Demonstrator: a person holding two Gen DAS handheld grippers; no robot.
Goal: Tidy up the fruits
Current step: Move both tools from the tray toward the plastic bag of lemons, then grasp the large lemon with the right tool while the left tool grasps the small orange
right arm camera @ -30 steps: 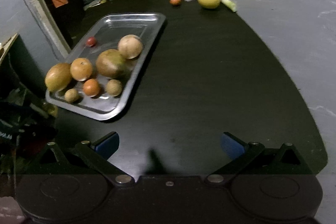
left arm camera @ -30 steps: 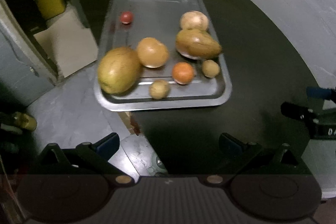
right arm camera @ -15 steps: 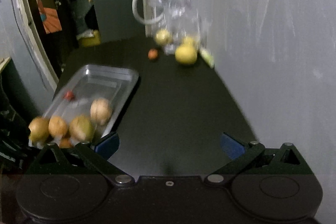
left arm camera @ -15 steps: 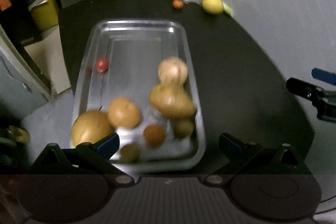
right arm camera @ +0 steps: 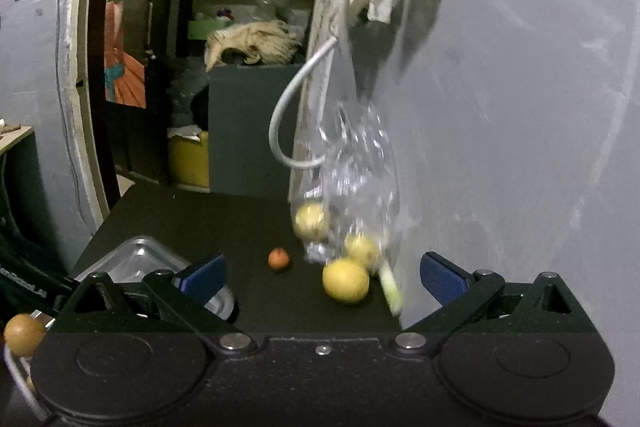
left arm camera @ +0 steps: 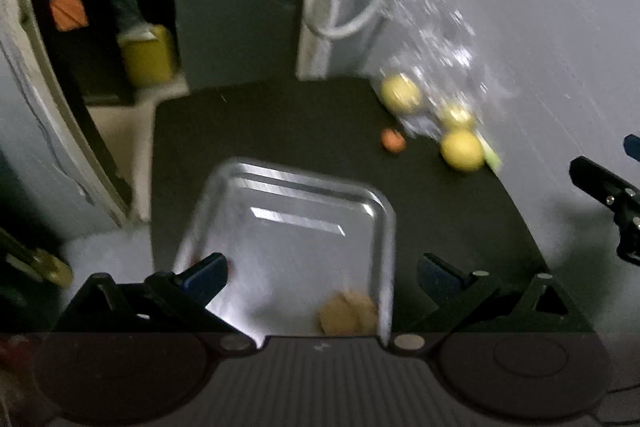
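Dark table (right arm camera: 224, 219) against a grey wall: both tools, right (right arm camera: 322, 277) and left (left arm camera: 320, 277), gape empty. Nearest loose yellow fruit (right arm camera: 345, 279) lies beside the clear bag (right arm camera: 356, 163); approach low, straddle it, close gently.

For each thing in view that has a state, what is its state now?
left gripper: open, empty, over the tray.
right gripper: open, empty.
metal tray: on the black table, holding fruit.
plastic bag: open, two yellow fruits inside.
large yellow fruit: loose on the table.
small orange fruit: loose on the table.
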